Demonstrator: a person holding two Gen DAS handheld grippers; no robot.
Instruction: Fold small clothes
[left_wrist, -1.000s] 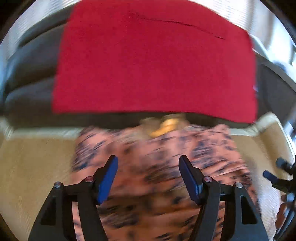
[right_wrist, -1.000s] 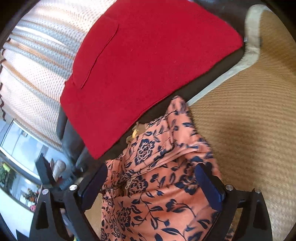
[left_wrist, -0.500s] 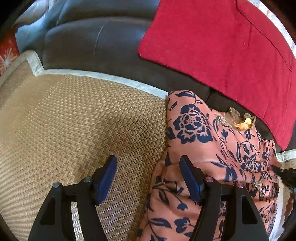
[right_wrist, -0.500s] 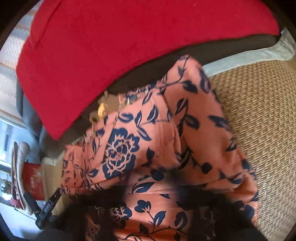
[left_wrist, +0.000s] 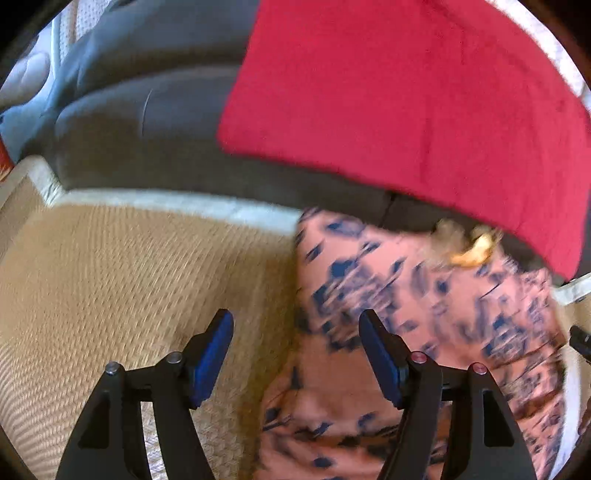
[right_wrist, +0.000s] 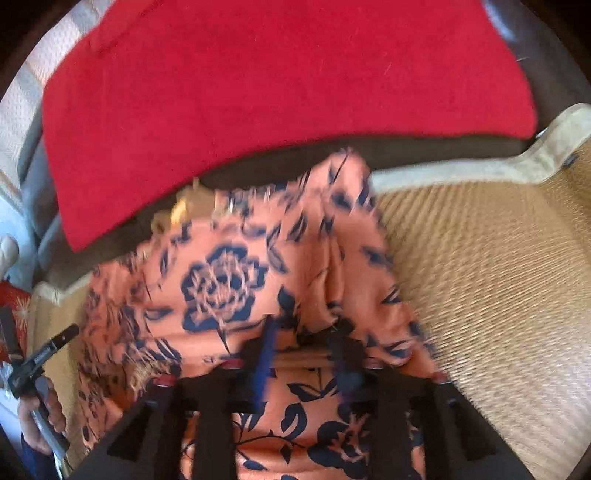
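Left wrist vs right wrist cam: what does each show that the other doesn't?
Left wrist only: the left gripper from behind, jaws open and holding nothing, straddling the garment's edge.
Right wrist only: the right gripper, blurred, jaws just opening with garment fabric between them, and a hand on the left gripper's handle.
Both: the orange garment with navy flowers, the woven straw mat, the red cloth and the dark grey sofa.

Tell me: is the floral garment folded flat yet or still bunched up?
Still bunched. The floral garment lies rumpled on the woven mat, with loose ridges and creases running through its middle and uneven edges, not a neat flat fold.
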